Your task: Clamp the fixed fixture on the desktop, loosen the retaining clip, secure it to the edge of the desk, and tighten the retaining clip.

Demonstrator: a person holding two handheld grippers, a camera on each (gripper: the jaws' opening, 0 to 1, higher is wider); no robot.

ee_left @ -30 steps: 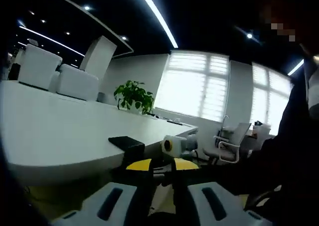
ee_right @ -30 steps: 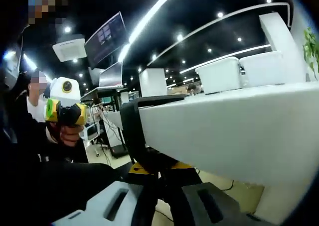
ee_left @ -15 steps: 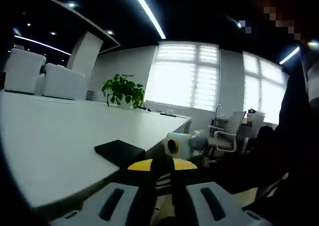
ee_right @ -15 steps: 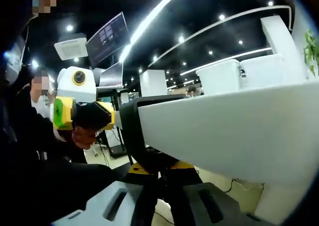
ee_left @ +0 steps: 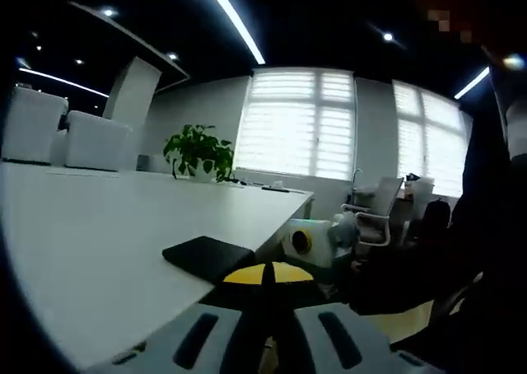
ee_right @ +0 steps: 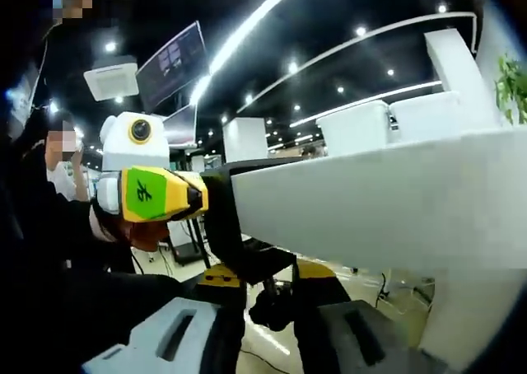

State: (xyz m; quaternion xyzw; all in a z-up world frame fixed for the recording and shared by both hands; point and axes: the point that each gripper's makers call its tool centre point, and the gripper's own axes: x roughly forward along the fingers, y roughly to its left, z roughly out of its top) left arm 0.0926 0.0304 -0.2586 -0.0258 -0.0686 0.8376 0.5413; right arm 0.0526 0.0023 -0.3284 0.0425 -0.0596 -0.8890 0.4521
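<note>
The left gripper [ee_right: 193,197] meets the black fixture [ee_right: 239,242] at the desk [ee_right: 370,201] edge, seemingly closed on its yellow part [ee_left: 265,273]. The right gripper [ee_right: 268,341], below, looks closed on the fixture's screw [ee_right: 276,304]. Best to steady the fixture flush against the edge while the screw turns evenly.

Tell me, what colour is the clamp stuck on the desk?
Black; the clamp shows best in the right gripper view.
</note>
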